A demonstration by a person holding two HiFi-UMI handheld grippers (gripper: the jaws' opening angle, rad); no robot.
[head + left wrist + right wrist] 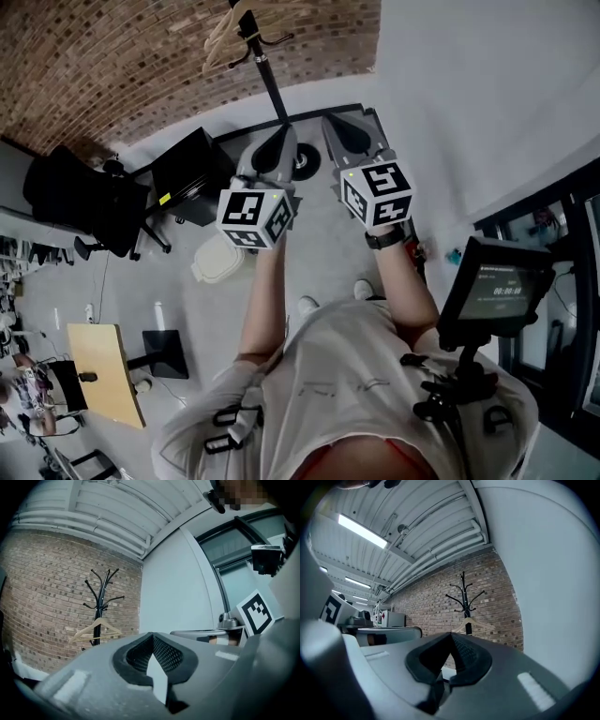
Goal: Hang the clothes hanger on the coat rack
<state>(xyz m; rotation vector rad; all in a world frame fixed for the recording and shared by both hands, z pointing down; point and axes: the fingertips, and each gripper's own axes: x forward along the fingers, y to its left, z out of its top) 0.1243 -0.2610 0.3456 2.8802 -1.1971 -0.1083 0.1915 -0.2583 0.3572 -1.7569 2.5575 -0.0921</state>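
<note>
okay, both grippers were held out level, side by side, pointing at the far wall. the left gripper had its jaws together with nothing between them. the right gripper was the same, jaws together and empty. the coat rack stood on the far side of the floor, against the brick wall and near the corner with the white wall. the wooden hanger hung on the rack below its top hooks, well apart from both grippers. a black office chair and a black box sat on the floor to the left of the rack.
</note>
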